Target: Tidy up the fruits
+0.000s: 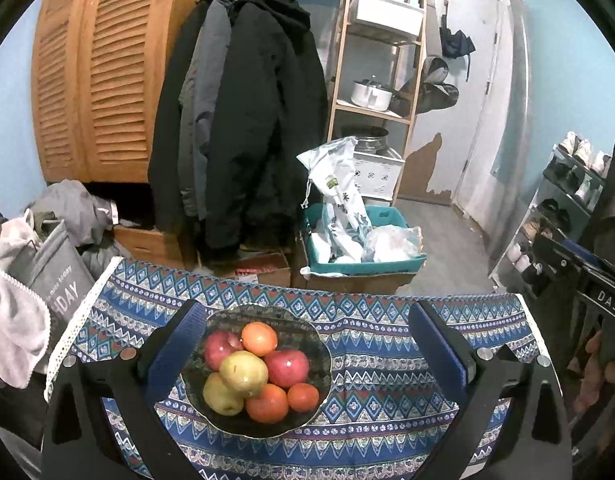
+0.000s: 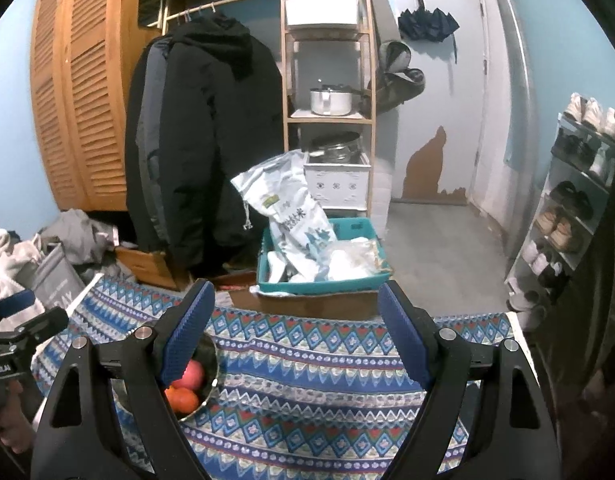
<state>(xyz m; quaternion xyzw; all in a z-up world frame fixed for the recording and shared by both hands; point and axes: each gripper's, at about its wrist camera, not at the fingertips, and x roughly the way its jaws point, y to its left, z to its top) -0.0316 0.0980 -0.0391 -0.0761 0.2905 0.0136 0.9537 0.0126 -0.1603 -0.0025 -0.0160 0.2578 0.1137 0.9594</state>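
All the fruit sits heaped in the dark bowl (image 1: 323, 364) on the patterned cloth (image 1: 387, 360): apples (image 1: 286, 368) and oranges (image 1: 259, 338) together, so gathered, whether sorted or waiting. My left claw (image 1: 307, 344) hovers over it, jaws spread wide, holding nothing; my right claw (image 2: 295, 336) hangs equally wide and empty beside the bowl

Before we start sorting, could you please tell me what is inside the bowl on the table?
The bowl holds two red apples, two yellow apples and three oranges, heaped together. Anything beneath the heap is hidden.
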